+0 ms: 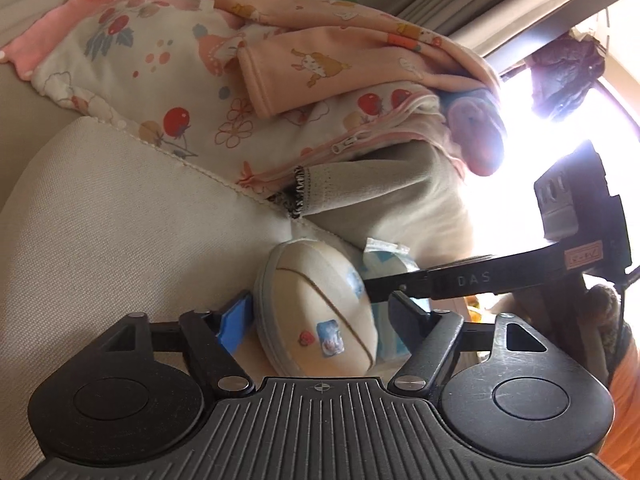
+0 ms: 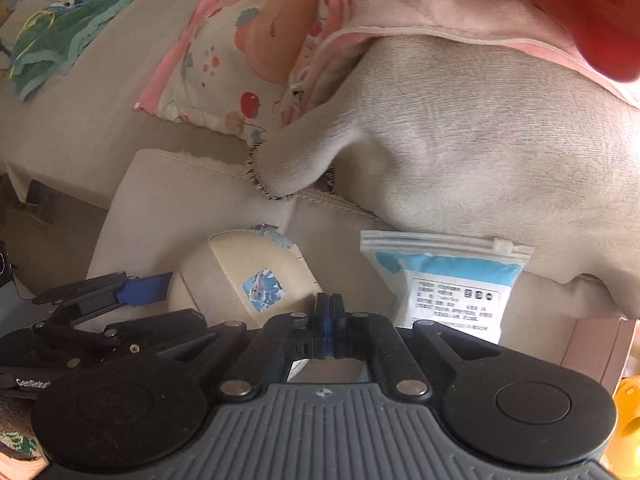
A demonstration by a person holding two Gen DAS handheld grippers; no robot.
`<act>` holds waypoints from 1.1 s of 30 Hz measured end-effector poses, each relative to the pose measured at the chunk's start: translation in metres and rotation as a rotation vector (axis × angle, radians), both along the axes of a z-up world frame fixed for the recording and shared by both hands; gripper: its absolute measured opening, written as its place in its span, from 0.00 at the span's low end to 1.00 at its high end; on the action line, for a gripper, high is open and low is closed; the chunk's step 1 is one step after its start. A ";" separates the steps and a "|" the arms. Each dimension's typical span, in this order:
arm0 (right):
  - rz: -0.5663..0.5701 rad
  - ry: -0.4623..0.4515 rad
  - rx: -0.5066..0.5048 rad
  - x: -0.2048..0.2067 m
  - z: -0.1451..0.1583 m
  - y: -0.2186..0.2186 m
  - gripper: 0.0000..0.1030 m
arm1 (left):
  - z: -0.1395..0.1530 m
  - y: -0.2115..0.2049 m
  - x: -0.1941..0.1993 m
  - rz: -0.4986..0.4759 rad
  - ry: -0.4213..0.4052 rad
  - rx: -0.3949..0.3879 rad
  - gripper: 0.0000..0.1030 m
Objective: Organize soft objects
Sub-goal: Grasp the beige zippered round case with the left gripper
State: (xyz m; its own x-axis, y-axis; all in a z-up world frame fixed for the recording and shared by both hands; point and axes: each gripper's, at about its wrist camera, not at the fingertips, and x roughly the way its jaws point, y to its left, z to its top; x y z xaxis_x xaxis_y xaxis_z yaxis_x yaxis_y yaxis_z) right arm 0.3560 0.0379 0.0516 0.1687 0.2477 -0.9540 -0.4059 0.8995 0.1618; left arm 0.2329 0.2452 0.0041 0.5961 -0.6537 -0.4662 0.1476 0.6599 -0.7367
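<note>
We have the left gripper straddling the cream pouch, fingers spread wide, one blue pad just off the pouch's left flank and the other finger on its right side. Whether either pad is actually touching fabric, we cannot tell; nothing looks squeezed. The pouch sits on the sofa cushion, right between the fingers, tilted on its edge.

Over on the right gripper, the fingers are pressed together with nothing between them, tips hovering just short of the pouch's near corner. Beyond and to the right of those tips lies the blue zip bag, flat against the grey blanket. Ahead of both, the heap of printed baby clothes waits, and a green garment lies well off to the left.

Here is our worry: the pouch is rounded and smooth, so if the left fingers pinch off-centre it could squirt out and roll off the cushion edge. The zip bag lies just beside the right-hand finger, so a sloppy pinch might catch its corner too. And the two grippers are crowded together, so a bump is likely.
</note>
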 end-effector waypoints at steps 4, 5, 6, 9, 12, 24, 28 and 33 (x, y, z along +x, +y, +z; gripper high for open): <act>0.052 0.002 0.007 -0.006 -0.001 0.011 0.03 | 0.006 0.002 -0.011 -0.033 -0.040 0.018 0.90; 0.054 0.007 0.022 -0.005 -0.001 0.013 0.03 | 0.004 0.002 -0.010 -0.020 -0.020 0.043 0.90; 0.054 0.013 0.040 -0.004 -0.001 0.012 0.03 | 0.000 0.000 -0.008 -0.007 -0.001 0.065 0.90; 0.059 0.015 0.088 -0.004 0.003 0.010 0.03 | -0.005 0.001 -0.005 0.025 -0.011 0.048 0.90; 0.072 0.007 0.094 -0.005 0.004 0.011 0.03 | -0.004 -0.001 -0.003 0.019 -0.005 0.057 0.90; 0.062 0.021 0.116 0.001 -0.005 0.011 0.03 | 0.004 0.005 -0.025 -0.060 -0.031 0.004 0.86; 0.067 0.019 0.130 -0.001 -0.003 0.011 0.03 | -0.010 0.011 -0.023 -0.010 -0.013 -0.040 0.83; 0.087 0.014 0.138 -0.006 -0.001 0.015 0.03 | 0.001 0.020 -0.035 -0.025 -0.073 -0.111 0.83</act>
State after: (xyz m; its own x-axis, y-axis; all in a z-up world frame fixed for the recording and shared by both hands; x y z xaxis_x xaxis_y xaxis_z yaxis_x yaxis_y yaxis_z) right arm 0.3503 0.0532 0.0507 0.1278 0.3901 -0.9119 -0.4782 0.8297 0.2879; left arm 0.1981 0.2654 0.0051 0.6090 -0.7136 -0.3462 0.2190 0.5708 -0.7914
